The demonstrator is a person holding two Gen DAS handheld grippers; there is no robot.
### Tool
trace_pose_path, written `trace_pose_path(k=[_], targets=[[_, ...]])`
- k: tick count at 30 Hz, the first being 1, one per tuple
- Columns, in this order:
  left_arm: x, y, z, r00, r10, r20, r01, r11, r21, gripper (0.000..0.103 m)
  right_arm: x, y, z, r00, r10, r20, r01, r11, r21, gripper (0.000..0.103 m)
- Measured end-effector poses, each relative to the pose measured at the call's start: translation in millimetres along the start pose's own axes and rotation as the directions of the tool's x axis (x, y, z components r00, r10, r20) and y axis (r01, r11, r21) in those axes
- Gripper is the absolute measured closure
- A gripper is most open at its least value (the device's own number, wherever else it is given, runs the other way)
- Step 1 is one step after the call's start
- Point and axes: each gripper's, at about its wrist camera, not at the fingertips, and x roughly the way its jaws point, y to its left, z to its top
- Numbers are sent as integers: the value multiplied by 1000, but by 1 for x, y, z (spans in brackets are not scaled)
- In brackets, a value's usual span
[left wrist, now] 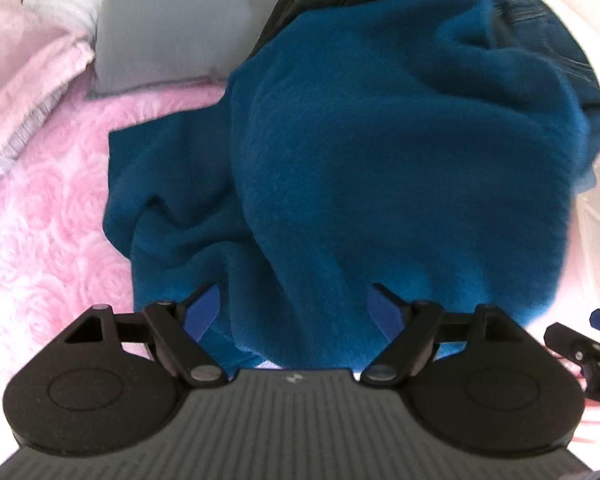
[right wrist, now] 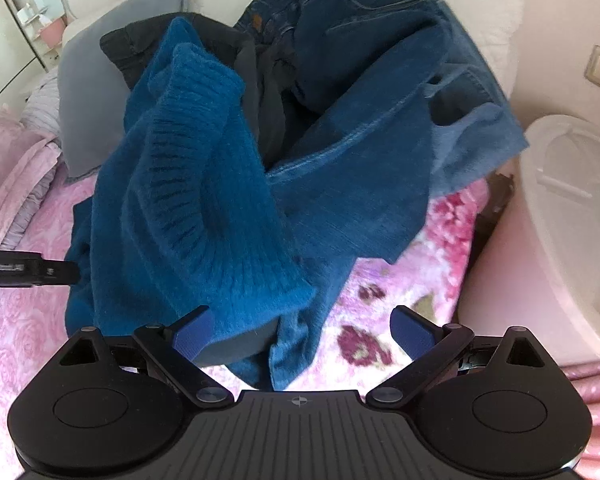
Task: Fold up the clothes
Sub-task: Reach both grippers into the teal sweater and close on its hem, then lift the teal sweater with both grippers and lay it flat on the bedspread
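A teal knit sweater (left wrist: 360,168) lies heaped on the pink bed cover (left wrist: 48,240). My left gripper (left wrist: 294,296) points steeply down at its near edge. The jaws stand wide, with a fold of the knit bulging between the blue pads (left wrist: 202,312); I see no squeeze on it. In the right wrist view the sweater's ribbed hem (right wrist: 204,184) hangs forward. My right gripper (right wrist: 300,316) is open. Its left pad (right wrist: 192,336) is against the hem's lower corner, and its right pad is over bare cover. Dark blue jeans (right wrist: 364,80) lie piled behind the sweater.
A black garment (right wrist: 140,48) and a grey pillow (right wrist: 80,92) sit behind the pile. A white plastic basket (right wrist: 560,220) stands at the right. A floral blanket (right wrist: 400,280) lies beneath the jeans' leg. The other gripper shows at the frame edges (left wrist: 592,344) (right wrist: 32,268).
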Motion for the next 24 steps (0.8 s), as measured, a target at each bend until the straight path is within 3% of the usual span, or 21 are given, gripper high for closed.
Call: trace_pose_path(k=[7,8,9,10,11,13,18,21,24], targets=[[47,19,-2,987,-138,-85,124,981,-152,27,26,11,11,995,94,20,-93,995,-33,6],[54,19,-4,981,-165,-98,146,974,-175,32,30,13,13,994,106,17,-105,994,-43,27],[61,20,-6,976,-190,-108,166,967,-195,40,34,15,15,993,115,7,-114,992,-54,40],[65,20,-10,970,-218,-109,192,959,-210,65,37,18,17,993,114,-7,-114,991,-67,52],[66,21,-13,964,-246,-99,220,950,-220,81,39,20,20,994,111,-18,-112,990,-79,67],[61,23,-17,965,-254,-69,233,946,-224,94,38,25,23,993,117,-20,-118,988,-104,79],[11,31,-26,971,-221,90,233,958,-164,96,6,48,27,982,168,81,-151,971,-185,86],[-35,45,-36,960,-193,202,230,957,-176,97,-23,68,35,956,238,171,-194,951,-241,87],[-82,64,-52,940,-150,308,220,953,-209,97,-51,90,46,914,332,231,-264,923,-279,88]])
